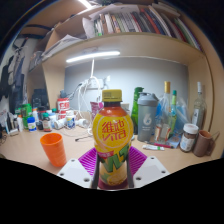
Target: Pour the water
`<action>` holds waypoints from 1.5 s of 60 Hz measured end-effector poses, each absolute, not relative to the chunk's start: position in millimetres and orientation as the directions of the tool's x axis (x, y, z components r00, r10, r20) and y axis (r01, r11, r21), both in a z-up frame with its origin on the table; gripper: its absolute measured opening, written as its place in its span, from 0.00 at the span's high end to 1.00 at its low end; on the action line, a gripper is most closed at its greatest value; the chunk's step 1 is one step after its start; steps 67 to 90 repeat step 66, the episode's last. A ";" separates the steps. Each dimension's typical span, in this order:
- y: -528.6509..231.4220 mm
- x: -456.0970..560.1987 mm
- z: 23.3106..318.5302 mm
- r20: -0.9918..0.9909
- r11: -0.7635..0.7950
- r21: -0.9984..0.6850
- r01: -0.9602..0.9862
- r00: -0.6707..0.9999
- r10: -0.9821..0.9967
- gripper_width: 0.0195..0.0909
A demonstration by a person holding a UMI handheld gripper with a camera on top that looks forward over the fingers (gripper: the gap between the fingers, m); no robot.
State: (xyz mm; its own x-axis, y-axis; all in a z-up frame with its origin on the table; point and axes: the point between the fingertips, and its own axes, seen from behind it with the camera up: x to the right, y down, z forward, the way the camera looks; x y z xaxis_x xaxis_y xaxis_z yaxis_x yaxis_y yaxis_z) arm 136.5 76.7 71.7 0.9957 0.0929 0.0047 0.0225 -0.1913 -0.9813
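The hand-held gripper grips the upright bottle between both fingers, its long axis vertical, while the orange cup stands on the tabletop nearby to the left.

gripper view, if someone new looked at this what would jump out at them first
The bottle with the yellow cap and bright label stands out first, upright between the gripper's purple-padded fingers, which appear to press on its sides. Next is the orange cup, standing on the desk apart from the bottle. Beyond them a row of bottles and jars lines the back of the desk under a lit strip lamp.
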 end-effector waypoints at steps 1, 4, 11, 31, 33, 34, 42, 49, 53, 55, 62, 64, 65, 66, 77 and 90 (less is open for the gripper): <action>76.6 137.0 71.9 0.001 -0.190 -0.982 0.018 0.996 0.091 0.70; 76.8 137.9 72.5 -0.012 -0.193 -0.981 0.005 0.996 0.086 0.67; 75.3 138.6 73.3 -0.022 -0.198 -0.980 -0.004 0.996 0.091 0.54; -5.4 147.7 64.2 0.039 -0.254 -0.965 0.062 0.995 0.093 0.08; -20.7 149.7 64.8 0.057 -0.250 -0.965 0.077 0.995 0.086 0.08; -28.9 150.2 65.2 0.064 -0.249 -0.965 0.083 0.995 0.083 0.08; -101.8 145.2 68.0 0.095 -0.233 -0.966 0.112 0.992 0.083 0.08; -160.6 141.7 69.8 0.047 -0.221 -0.974 0.059 0.997 0.058 0.08; -189.7 133.5 67.8 0.001 -0.224 -0.974 0.018 0.997 0.078 0.09; -201.3 129.2 67.2 -0.018 -0.220 -0.975 0.001 0.996 0.086 0.09; -231.4 133.8 66.2 -0.055 -0.222 -0.974 -0.037 0.996 0.074 0.08; -235.5 135.8 65.8 -0.064 -0.221 -0.974 -0.046 0.995 0.076 0.08; -237.4 136.5 66.2 -0.070 -0.221 -0.974 -0.051 0.995 0.077 0.08; -239.1 137.5 66.2 -0.075 -0.222 -0.974 -0.056 0.994 0.078 0.08; -239.1 137.5 66.2 -0.075 -0.222 -0.974 -0.056 0.994 0.078 0.08; -239.1 137.5 66.2 -0.075 -0.222 -0.974 -0.056 0.994 0.078 0.08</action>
